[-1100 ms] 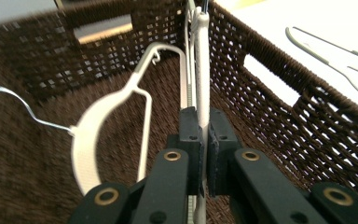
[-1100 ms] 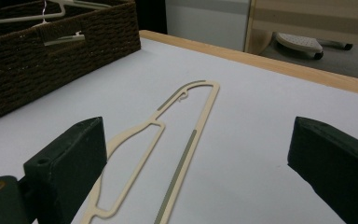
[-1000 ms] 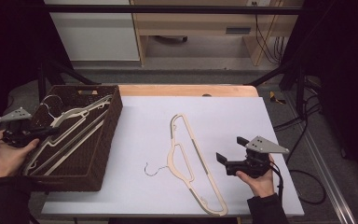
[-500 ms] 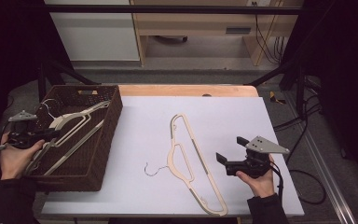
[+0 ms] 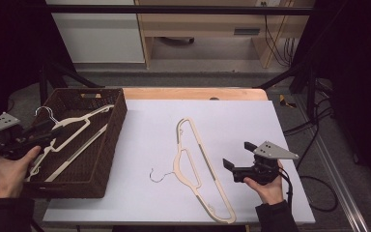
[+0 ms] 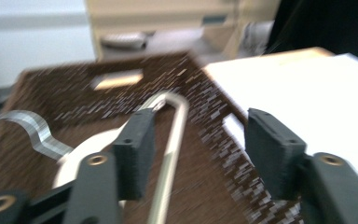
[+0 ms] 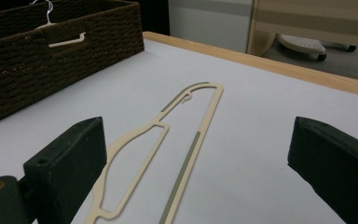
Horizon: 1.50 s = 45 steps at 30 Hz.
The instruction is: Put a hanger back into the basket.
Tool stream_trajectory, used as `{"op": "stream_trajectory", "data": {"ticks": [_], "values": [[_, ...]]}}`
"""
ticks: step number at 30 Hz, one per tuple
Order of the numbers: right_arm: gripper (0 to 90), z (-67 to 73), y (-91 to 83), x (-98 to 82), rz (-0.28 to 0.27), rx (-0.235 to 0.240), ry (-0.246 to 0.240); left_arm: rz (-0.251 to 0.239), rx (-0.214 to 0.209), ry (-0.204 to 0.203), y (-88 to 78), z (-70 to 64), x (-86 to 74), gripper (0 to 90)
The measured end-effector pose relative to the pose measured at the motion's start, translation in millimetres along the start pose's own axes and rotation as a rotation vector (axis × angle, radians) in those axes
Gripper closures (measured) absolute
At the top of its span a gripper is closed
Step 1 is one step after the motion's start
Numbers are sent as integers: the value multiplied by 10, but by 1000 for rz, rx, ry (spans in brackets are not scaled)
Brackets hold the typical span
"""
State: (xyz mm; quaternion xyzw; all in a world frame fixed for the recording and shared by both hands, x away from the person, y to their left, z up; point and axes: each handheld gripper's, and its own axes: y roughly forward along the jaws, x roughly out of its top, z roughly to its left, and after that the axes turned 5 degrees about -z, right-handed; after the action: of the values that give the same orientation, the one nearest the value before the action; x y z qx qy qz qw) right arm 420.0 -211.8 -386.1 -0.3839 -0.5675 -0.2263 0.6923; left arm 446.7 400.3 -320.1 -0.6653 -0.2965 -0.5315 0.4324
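Cream plastic marks both hangers on show: one hanger in the basket [image 5: 67, 140] lies in the brown wicker basket [image 5: 111, 145] at the table's left edge, its wire hook over the rim. The left gripper [image 5: 46, 133] hovers above it, its jaws just opening and now parted either side of the hanger's bar without pressing it. A second hanger on the table [image 5: 198, 164] lies flat on the white table [image 5: 251, 121], just beside the right gripper [image 5: 236, 154], whose jaws stand spread wide and empty.
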Motion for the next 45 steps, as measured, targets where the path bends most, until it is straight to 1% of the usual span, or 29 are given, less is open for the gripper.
{"op": "stream_trajectory", "data": {"ticks": [3, 6, 9, 10, 13, 15, 18, 19, 25, 28, 30, 31, 32, 36, 38, 43, 45], "values": [[46, -1, -7, -3, -6, -2, 2, -47, -56, 5, 69, -236, 12, 275], [46, -6, -9, -4, -5, -3, 1, -70, -94, 21, 133, -444, -4, 177], [46, -7, -19, 1, -5, -1, 1, -94, -148, 33, 190, -672, -28, 120], [45, -6, -21, 3, -8, -2, 3, -95, -156, 41, 200, -720, -33, 107], [42, -6, -24, 2, -9, -7, 2, -93, -197, 63, 258, -928, -71, 91], [40, -10, -28, 4, -12, -8, 1, -89, -219, 62, 297, -1041, -102, 85], [40, -12, -34, 5, -14, -8, 3, -71, -264, 82, 381, -1233, -167, 85], [39, -13, -35, 4, -14, -8, 4, -58, -280, 90, 408, -1293, -184, 84], [40, -4, -39, 10, -16, -3, 0, -14, -340, 144, 575, -1606, -286, 88], [42, -2, -40, 11, -15, -3, -2, 24, -370, 166, 672, -1726, -356, 91], [42, 2, -42, 11, -13, 2, -4, 46, -377, 180, 740, -1786, -409, 95], [42, 7, -38, 9, -14, 0, -2, 64, -384, 184, 782, -1814, -443, 97], [43, 16, -32, 8, -13, 1, 8, 73, -391, 182, 808, -1830, -467, 99], [43, 17, -21, -4, -5, 9, -2, 119, -411, 180, 947, -1923, -594, 108], [44, 22, -16, -8, -3, 10, -3, 147, -419, 187, 1015, -1971, -653, 114], [44, 33, -13, -18, 2, 17, -9, 219, -421, 221, 1170, -2046, -819, 129], [45, 41, -3, -19, 1, 19, -8, 246, -419, 224, 1227, -2053, -866, 140]]}}
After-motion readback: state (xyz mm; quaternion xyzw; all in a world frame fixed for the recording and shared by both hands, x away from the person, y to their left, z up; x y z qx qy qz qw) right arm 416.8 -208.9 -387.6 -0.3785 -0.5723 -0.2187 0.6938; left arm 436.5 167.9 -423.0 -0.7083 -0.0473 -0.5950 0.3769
